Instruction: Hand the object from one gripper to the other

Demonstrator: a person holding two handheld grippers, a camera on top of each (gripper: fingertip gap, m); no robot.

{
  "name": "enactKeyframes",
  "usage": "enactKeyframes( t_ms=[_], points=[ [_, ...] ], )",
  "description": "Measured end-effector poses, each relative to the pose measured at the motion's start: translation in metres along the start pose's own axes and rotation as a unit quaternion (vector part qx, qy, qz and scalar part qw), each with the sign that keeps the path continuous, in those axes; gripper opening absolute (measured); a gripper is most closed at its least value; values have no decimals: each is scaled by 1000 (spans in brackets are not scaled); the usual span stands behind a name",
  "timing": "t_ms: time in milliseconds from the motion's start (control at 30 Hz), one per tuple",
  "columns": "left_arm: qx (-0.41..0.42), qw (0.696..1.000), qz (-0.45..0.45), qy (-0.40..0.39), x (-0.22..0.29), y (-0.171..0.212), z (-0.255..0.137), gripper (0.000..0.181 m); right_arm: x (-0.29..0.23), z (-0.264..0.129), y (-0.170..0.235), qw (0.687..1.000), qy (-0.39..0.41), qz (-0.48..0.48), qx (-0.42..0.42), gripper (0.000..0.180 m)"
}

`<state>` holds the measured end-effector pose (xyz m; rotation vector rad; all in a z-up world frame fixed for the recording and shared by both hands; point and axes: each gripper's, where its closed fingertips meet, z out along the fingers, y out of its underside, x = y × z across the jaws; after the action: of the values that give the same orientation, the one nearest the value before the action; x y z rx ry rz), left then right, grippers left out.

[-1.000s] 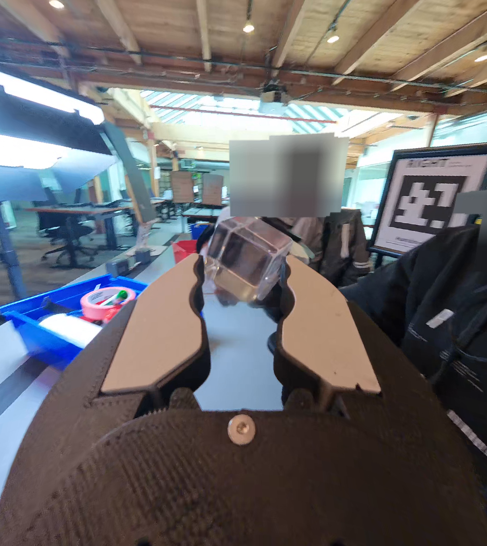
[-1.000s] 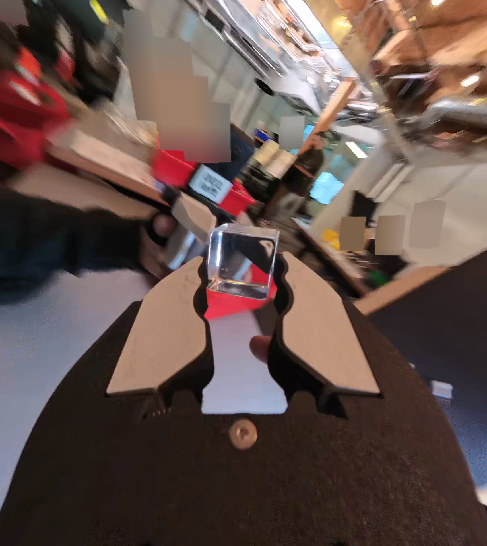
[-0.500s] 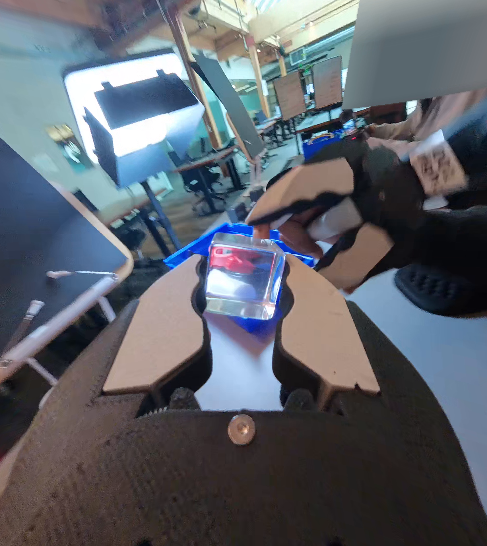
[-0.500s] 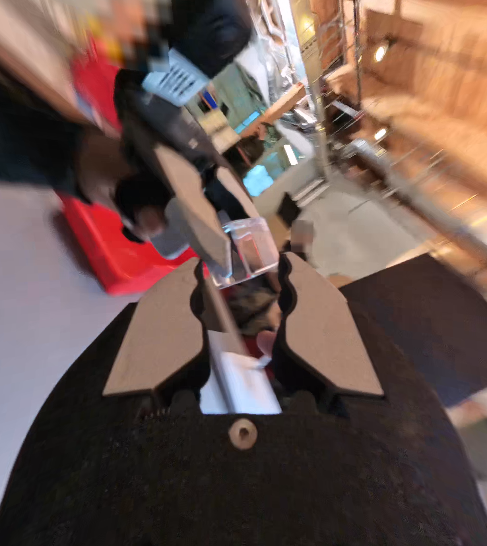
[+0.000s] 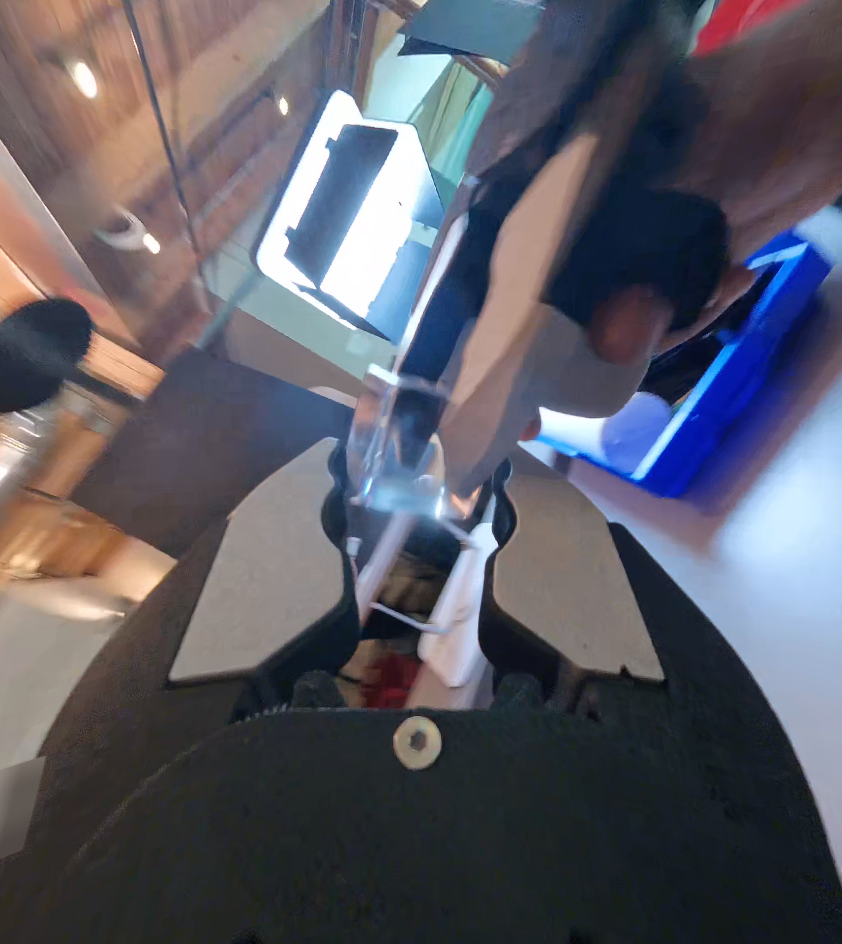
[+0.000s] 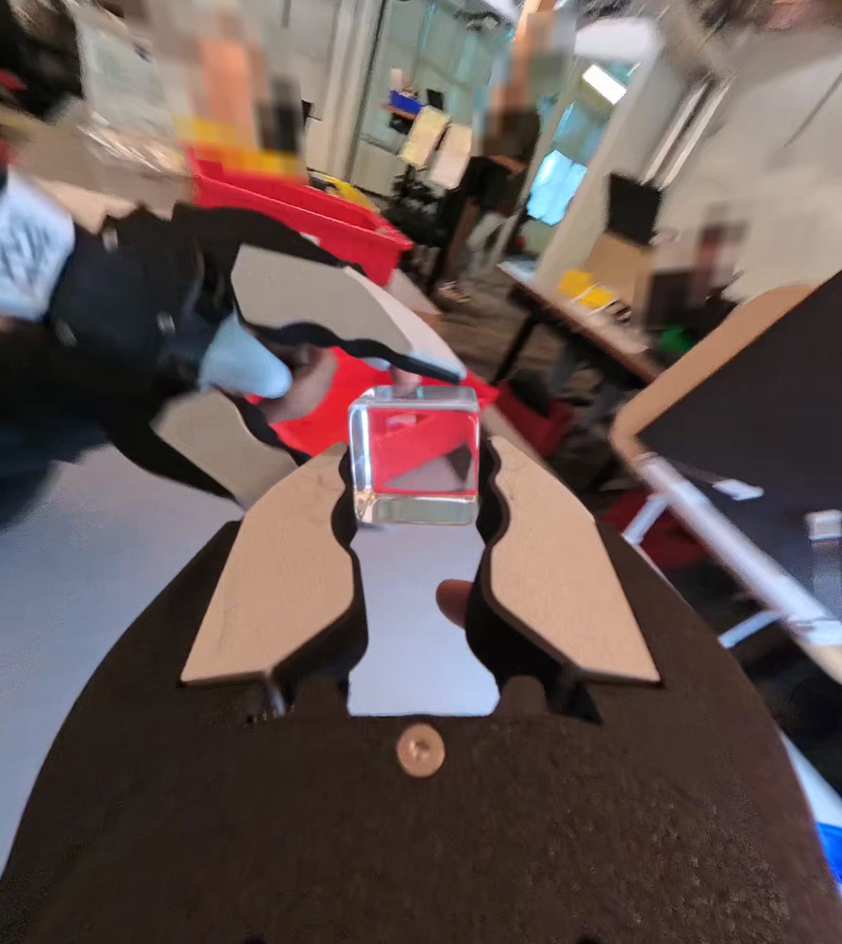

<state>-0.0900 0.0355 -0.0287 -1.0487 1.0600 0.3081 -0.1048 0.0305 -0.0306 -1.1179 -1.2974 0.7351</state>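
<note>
the cube (image 6: 416, 459) now sits clamped between the right gripper (image 6: 416, 477) fingertips, clear of the table (image 6: 76, 587), while the left gripper (image 6: 357, 408) stands released and apart from it, so the handover to the right appears complete.

Each hand-held gripper (image 6: 416, 475) is textured black plastic with 2 tan wavy-edged fingers (image 6: 281, 572) and 1 silver screw (image 6: 420, 755).

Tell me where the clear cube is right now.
The clear cube sits centred in the right wrist view, clamped between the right gripper fingertips, with the left gripper open just beyond it and a red bin behind.
</note>
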Motion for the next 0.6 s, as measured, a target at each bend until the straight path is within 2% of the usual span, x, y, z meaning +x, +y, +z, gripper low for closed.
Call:
enactKeyframes(
  t_ms=[33, 100, 200, 233, 300, 367, 433, 500, 600],
  points=[
    [5, 998, -61, 26, 0, 4, 0, 57, 6, -5, -1, 998, 21, -50, 13, 45],
    [32, 974, -209, 80, -3, 7, -3, 56, 11, -14, -4, 986, 53, -156, 39, 46],
    [84, 882, -438, 151, -16, -1, -8, 57, 20, -16, 2, 945, 129, -299, 17, 45],
    [89, 854, -482, 173, -16, -3, -8, 59, 19, -15, 2, 925, 153, -348, 15, 45],
    [77, 830, -511, 209, -7, -5, -7, 64, 11, -9, 3, 889, 173, -423, 11, 44],
    [47, 831, -501, 236, 8, -4, -5, 64, 4, -2, 6, 856, 191, -479, 1, 45],
    [26, 851, -465, 241, 18, -1, -4, 59, -2, 2, 8, 849, 190, -494, 1, 45],
    [14, 877, -422, 229, 18, 3, -4, 54, -1, 5, 13, 876, 167, -453, -9, 47],
    [8, 922, -347, 169, 8, 9, -3, 47, 0, 1, 9, 958, 91, -270, 4, 57]
  ],
)
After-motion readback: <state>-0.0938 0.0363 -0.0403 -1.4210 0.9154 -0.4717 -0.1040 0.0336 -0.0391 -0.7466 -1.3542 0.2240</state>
